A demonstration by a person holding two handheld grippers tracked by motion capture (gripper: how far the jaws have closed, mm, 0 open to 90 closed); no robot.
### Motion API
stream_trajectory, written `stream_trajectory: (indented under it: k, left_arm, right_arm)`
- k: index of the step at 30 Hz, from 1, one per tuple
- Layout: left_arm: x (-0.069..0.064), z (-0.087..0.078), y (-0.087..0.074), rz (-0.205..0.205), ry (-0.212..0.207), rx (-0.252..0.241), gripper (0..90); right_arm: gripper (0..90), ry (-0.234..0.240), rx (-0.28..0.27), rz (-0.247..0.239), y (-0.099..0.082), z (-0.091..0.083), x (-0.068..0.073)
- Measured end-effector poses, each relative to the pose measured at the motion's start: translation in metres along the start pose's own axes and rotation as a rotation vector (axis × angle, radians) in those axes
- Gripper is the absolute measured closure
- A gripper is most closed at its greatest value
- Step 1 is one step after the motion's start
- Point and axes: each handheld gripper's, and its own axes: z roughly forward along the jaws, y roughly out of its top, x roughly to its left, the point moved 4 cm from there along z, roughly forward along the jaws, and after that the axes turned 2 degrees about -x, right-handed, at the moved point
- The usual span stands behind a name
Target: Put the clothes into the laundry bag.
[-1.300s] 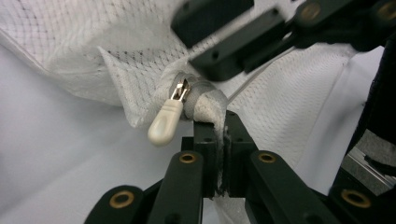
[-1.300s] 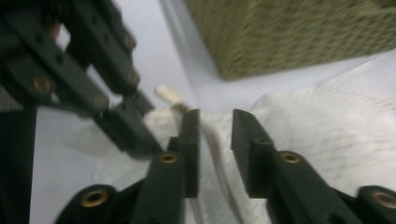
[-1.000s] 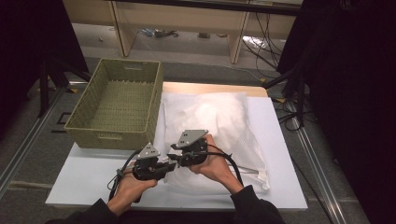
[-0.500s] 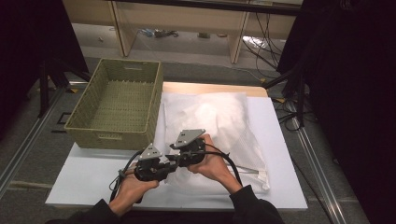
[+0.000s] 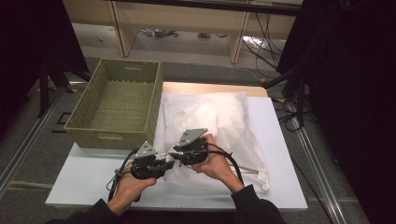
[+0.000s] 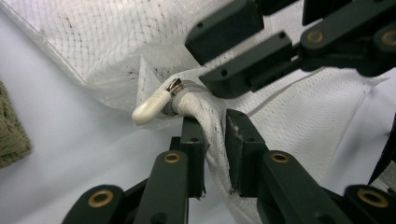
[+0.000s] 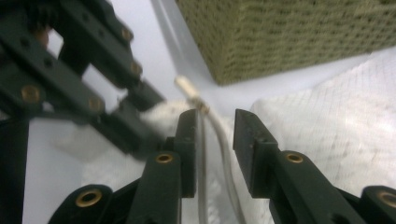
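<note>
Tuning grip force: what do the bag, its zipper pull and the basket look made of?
Mesh bag: white netted fabric, likely synthetic; the weave grid shows, soft creases. Zipper pull: smooth cream cap, plastic or rubber by its sheen, on a small metal clip. Basket: olive woven strands, matte; wicker or paper cord, unclear.

between the earlier pictures and now very little differs. the left gripper (image 6: 215,135) has just been opening a little: its jaws ease apart, yet the bunched corner of the white mesh bag (image 6: 205,116) with the zip end sits between them, the fabric touching both pads. the right gripper (image 7: 215,126) has just been closing: its jaws draw nearer each other around the thin zip cord (image 7: 219,140), which hangs in the gap without being pinched. in the high view the right hand (image 5: 215,161) tips slightly.
</note>
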Motion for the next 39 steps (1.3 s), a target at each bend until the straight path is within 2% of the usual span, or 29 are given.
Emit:
stream_trajectory:
  k: [2,3,4,5,6,7,8,10,12,14,17,21,22,23,24,25,27,31,32,35,38,39]
  left_arm:
    - [0.000,0.000,0.000,-0.012,0.006,-0.007,76.9]
    - [-0.001,0.000,0.000,-0.023,0.001,-0.004,77.0]
    - [-0.001,0.000,0.000,-0.015,0.003,-0.006,77.2]
    - [-0.001,0.000,0.000,0.002,0.010,-0.008,77.5]
    - [-0.001,0.000,0.001,0.011,0.007,-0.013,77.9]
    - [-0.001,0.000,0.001,0.012,0.011,-0.013,78.2]
    - [-0.002,0.001,0.001,-0.001,0.011,-0.018,78.5]
    - [-0.002,0.001,0.001,0.002,0.023,-0.026,78.7]
    - [-0.003,0.002,0.001,-0.013,0.026,-0.030,79.1]
    - [-0.005,0.003,0.001,-0.028,0.023,-0.040,80.3]
    - [-0.008,0.006,0.001,-0.015,0.024,-0.032,81.1]
    - [-0.011,0.009,0.001,-0.002,0.013,-0.025,82.3]
    - [-0.012,0.009,0.001,0.011,0.001,-0.019,82.6]
    - [-0.013,0.009,0.001,0.015,0.003,-0.018,83.0]
    - [-0.013,0.009,0.001,0.018,0.013,-0.022,83.4]
    - [-0.013,0.010,0.001,0.019,0.012,-0.021,83.5]
    - [-0.014,0.010,0.001,0.020,0.012,-0.027,83.8]
    - [-0.015,0.010,0.001,0.024,0.009,-0.021,84.1]
    - [-0.017,0.010,0.001,0.027,0.009,-0.024,84.0]
    - [-0.019,0.011,0.001,0.033,-0.007,-0.021,84.1]
    - [-0.018,0.011,0.001,0.031,-0.005,-0.018,84.0]
    - [-0.018,0.010,0.001,0.029,-0.004,-0.020,83.5]
  right_arm:
    - [72.6,0.006,0.011,0.008,-0.003,0.000,-0.001]
    - [72.6,0.009,0.014,-0.004,-0.003,0.000,-0.002]
    - [72.6,-0.001,0.016,-0.001,-0.004,0.001,-0.003]
    - [72.6,-0.002,0.004,-0.002,-0.003,0.001,-0.003]
    - [72.5,-0.007,-0.002,0.009,-0.002,0.000,-0.003]
    - [72.4,-0.007,-0.019,-0.001,-0.001,-0.001,-0.005]
    - [71.9,-0.003,-0.030,0.005,0.001,-0.002,-0.005]
    - [71.2,-0.014,-0.041,0.022,0.004,-0.004,-0.005]
    - [70.2,-0.010,-0.061,0.002,0.007,-0.003,-0.005]
    - [69.1,-0.002,-0.069,0.002,0.010,-0.002,-0.004]
    - [68.0,-0.002,-0.073,-0.010,0.012,0.000,-0.002]
    - [65.6,0.010,-0.077,0.009,0.012,0.000,0.000]
    - [64.4,0.008,-0.079,-0.014,0.012,0.002,0.000]
    - [64.4,0.016,-0.072,0.003,0.012,0.002,0.002]
    - [64.2,0.011,-0.070,-0.022,0.012,0.003,0.001]
    - [64.0,0.013,-0.071,0.003,0.012,0.003,0.003]
    - [63.8,0.026,-0.076,-0.021,0.012,0.004,0.002]
    - [62.3,0.022,-0.073,-0.007,0.012,0.005,0.003]
    - [62.5,0.009,-0.075,-0.023,0.012,0.006,0.000]
    - [63.3,-0.017,-0.066,-0.028,0.011,0.006,-0.001]
    - [64.1,-0.019,-0.057,-0.021,0.010,0.006,-0.002]
    - [65.3,-0.033,-0.053,-0.005,0.010,0.003,-0.005]
